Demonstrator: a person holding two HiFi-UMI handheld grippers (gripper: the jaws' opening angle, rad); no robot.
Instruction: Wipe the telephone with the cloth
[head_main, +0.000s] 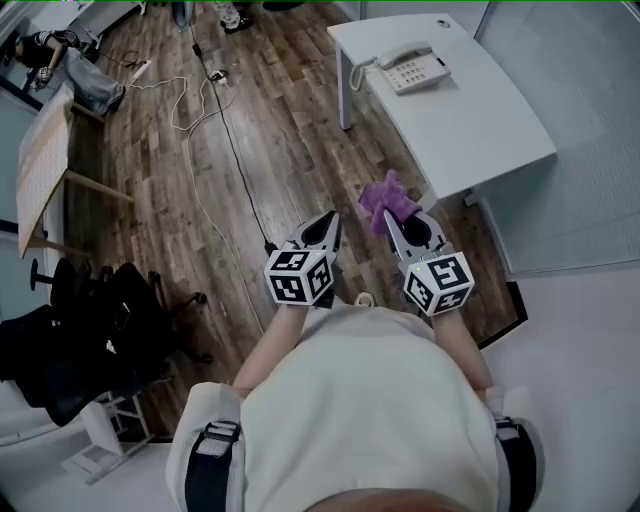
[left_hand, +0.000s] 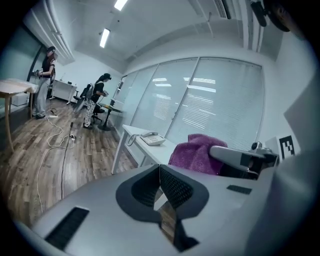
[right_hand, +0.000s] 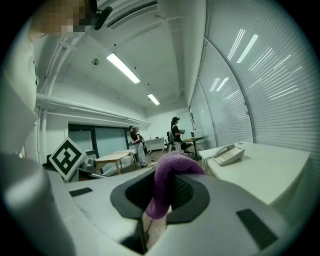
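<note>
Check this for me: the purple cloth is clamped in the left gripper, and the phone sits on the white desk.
Wrong on one point: the cloth is clamped in the right gripper, not the left, as the right gripper view shows. The left gripper is shut and empty. The phone does sit on the white desk.
</note>
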